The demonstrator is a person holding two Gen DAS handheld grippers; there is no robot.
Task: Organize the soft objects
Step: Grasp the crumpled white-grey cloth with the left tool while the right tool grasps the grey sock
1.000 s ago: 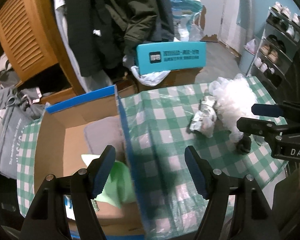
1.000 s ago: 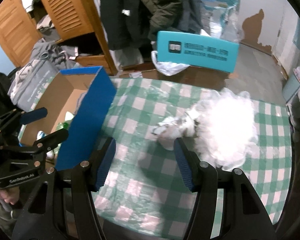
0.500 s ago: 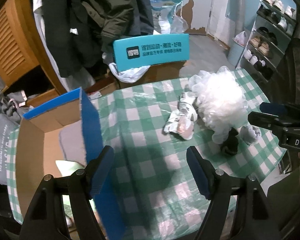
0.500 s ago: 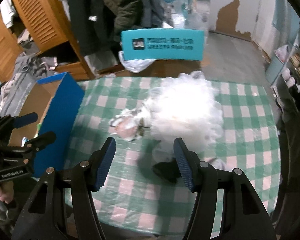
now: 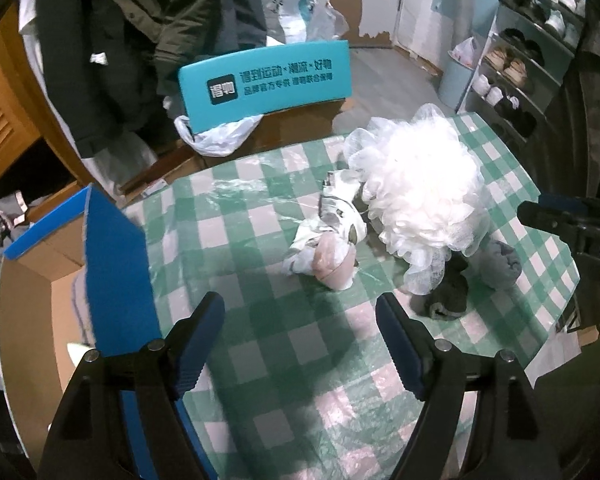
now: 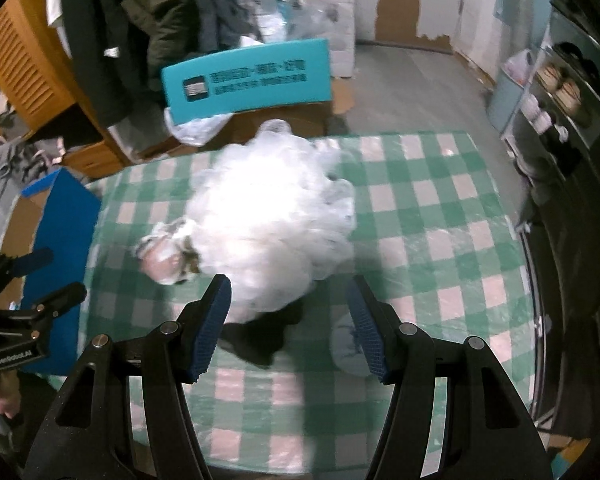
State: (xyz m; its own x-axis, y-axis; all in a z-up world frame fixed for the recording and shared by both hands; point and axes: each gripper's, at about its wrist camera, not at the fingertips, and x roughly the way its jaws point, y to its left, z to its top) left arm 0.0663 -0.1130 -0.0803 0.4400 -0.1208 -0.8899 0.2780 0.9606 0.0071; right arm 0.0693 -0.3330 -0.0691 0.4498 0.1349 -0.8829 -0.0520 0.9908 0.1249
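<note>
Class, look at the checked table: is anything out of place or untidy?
Yes. The soft things sit in a jumbled heap: a white mesh puff overlaps patterned cloth, a dark sock and a grey roll, none in the box.

Dim indoor light, heavy fisheye bend, black corners.
The white mesh puff (image 5: 420, 196) blows out to glare in both views — detail lost at its centre. The right wrist view is motion-blurred; the left is sharper, with soft shadows on the checked tablecloth (image 5: 260, 320).
</note>
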